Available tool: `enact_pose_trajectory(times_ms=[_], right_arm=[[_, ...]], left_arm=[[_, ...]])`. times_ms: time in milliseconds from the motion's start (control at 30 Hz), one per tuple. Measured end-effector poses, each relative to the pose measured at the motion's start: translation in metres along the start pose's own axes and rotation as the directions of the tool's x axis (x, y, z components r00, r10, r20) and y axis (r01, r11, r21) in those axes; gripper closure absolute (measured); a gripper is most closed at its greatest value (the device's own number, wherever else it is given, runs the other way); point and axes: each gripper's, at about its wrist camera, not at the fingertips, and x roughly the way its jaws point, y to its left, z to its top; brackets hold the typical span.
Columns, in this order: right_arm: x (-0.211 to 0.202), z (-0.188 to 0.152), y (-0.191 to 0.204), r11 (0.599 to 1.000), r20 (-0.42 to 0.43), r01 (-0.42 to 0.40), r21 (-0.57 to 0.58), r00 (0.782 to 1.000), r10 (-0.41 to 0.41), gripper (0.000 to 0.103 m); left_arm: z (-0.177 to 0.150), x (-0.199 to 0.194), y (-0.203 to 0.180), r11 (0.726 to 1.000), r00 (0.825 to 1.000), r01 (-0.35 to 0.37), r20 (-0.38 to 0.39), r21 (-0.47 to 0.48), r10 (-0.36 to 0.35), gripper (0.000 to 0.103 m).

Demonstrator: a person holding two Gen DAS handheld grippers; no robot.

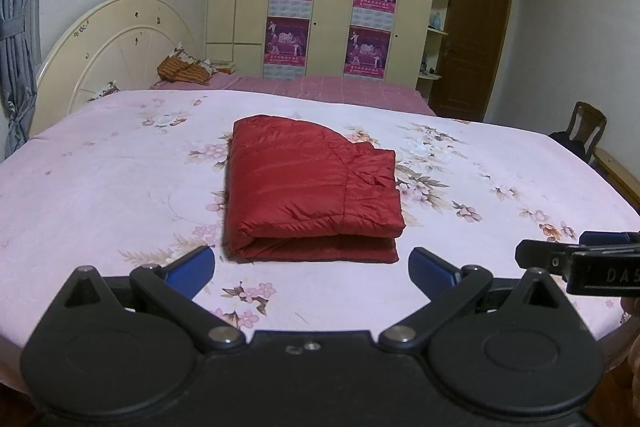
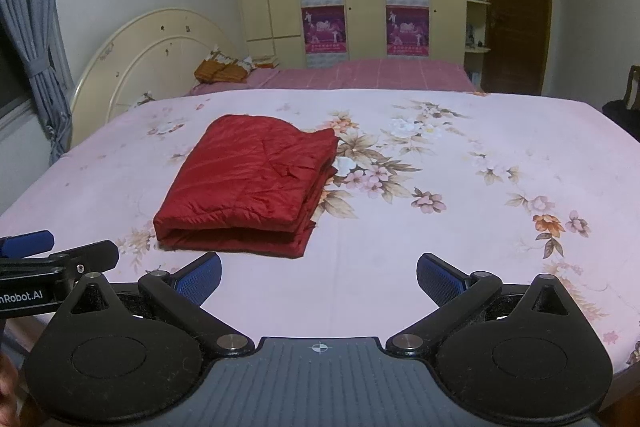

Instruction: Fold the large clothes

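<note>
- Folded red quilted jacket [image 1: 312, 187]: lies in a flat rectangular bundle of stacked layers on the bed with the pink floral sheet [image 1: 100, 187], its folded edge facing the cameras.
- Left tool [image 1: 311, 269]: blue-padded fingers spread wide apart, holding nothing; it hovers above the sheet just short of the jacket's near edge.
- Right tool [image 2: 319, 277]: jaws likewise spread and empty, above bare sheet, with the jacket ahead and to its left, not touching.
- Cream arched headboard [image 1: 116, 39]: stands at the left end of the bed.
- Cream wardrobe with purple posters [image 1: 332, 15]: lines the far wall.
</note>
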Motion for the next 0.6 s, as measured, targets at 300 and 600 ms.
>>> enact_pose_trajectory(times_ms=[300,600], right_arm=[[-0.0004,0.0006,0.0002,1.000,0.009,0.011,-0.020,1.000,-0.010,0.000],[0.0009,0.0009,-0.0038,1.000,0.006,0.007,-0.012,1.000,-0.007,0.000]], left_arm=[[0.0011,0.0008,0.0003,1.000,1.000,0.005,0.005,0.005,-0.005,0.000],[0.0028,0.0014,0.0003,1.000,1.000,0.006,0.007,0.008,-0.006,0.000]])
